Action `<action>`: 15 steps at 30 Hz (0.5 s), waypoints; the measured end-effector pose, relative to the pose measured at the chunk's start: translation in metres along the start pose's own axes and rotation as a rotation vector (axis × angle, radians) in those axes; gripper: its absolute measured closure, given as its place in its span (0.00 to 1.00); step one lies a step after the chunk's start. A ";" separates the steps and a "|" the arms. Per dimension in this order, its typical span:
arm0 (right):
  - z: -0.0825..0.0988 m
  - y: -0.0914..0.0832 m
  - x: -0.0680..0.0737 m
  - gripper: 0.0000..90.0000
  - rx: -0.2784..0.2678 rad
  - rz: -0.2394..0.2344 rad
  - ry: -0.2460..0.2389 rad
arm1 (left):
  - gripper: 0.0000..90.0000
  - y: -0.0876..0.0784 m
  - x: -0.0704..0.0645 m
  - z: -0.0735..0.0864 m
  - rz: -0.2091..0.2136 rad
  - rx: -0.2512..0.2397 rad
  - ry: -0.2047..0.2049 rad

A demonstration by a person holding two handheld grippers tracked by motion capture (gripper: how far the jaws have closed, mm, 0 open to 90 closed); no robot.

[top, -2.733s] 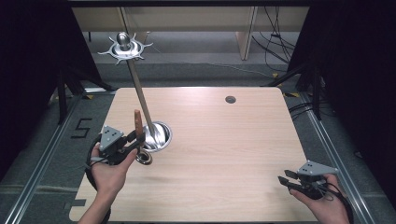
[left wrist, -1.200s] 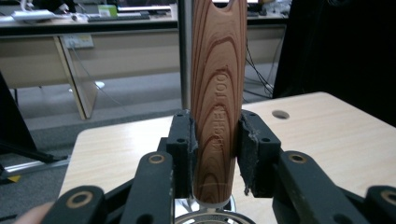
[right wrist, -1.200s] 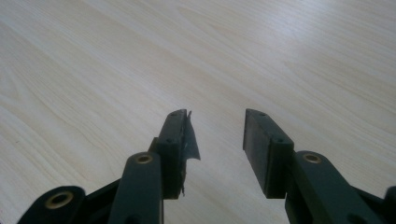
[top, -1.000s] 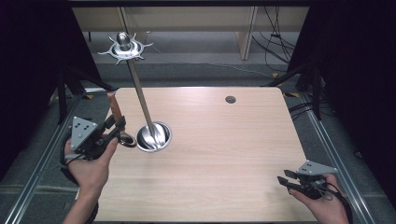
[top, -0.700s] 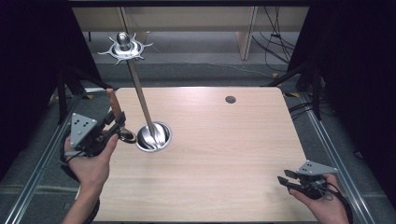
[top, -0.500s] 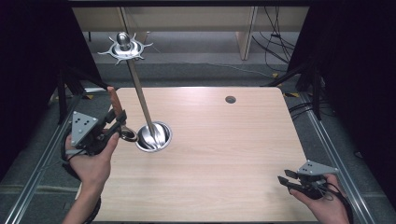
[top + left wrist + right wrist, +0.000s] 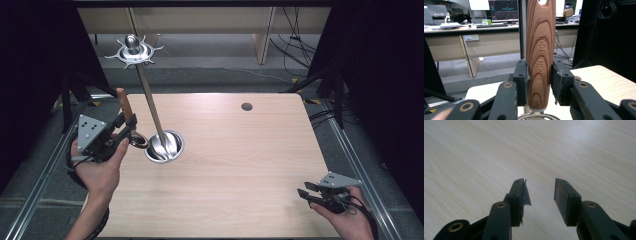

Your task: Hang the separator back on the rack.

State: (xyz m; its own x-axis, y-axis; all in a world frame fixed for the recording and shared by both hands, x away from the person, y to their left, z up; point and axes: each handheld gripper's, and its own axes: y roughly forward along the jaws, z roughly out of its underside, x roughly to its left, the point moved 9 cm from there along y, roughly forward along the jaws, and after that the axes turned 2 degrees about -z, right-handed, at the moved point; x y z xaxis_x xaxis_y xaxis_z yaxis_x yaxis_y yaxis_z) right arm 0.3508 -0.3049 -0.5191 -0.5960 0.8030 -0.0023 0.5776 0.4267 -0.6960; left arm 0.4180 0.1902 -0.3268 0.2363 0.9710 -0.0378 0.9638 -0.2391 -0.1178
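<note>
A kitchen tool with a brown wooden handle (image 7: 123,106) and a metal ring end (image 7: 139,141) stands upright in my left gripper (image 7: 126,128), held over the table's left edge. In the left gripper view both pads press on the handle (image 7: 540,50), so my left gripper (image 7: 539,82) is shut on it. Just right of it stands a metal hanging stand with a round base (image 7: 164,146), a slanted pole (image 7: 147,100) and a hooked crown (image 7: 133,50). My right gripper (image 7: 306,194) rests low at the table's near right corner. It is open with nothing between its pads (image 7: 540,192).
The light wooden table (image 7: 240,160) has a small cable hole (image 7: 246,106) near its far edge. Metal rails run along both sides of the table. Dark curtains stand left and right, and a desk with monitors (image 7: 501,10) lies beyond.
Since the earliest frame my left gripper has carried the tool left, away from the stand's base. Over the last second it has barely shifted. The right gripper has stayed put.
</note>
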 end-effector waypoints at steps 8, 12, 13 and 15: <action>0.000 0.000 -0.001 0.68 -0.002 0.001 -0.010 | 0.75 0.003 0.000 -0.008 -0.006 -0.001 0.018; 0.000 0.000 -0.001 0.68 -0.003 0.002 -0.012 | 0.75 0.004 0.000 -0.009 -0.006 0.000 0.019; 0.000 0.000 -0.001 0.68 -0.003 0.001 -0.011 | 0.75 0.004 0.000 -0.009 -0.005 0.001 0.019; 0.000 0.000 -0.001 0.68 -0.002 0.000 -0.010 | 0.75 0.005 0.000 -0.010 -0.003 0.003 0.020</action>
State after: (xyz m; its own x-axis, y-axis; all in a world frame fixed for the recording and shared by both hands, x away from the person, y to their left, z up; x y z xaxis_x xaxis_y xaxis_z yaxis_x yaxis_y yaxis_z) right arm 0.3513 -0.3055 -0.5186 -0.6012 0.7990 -0.0098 0.5791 0.4272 -0.6944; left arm 0.4245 0.1891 -0.3174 0.2358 0.9716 -0.0178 0.9641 -0.2361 -0.1213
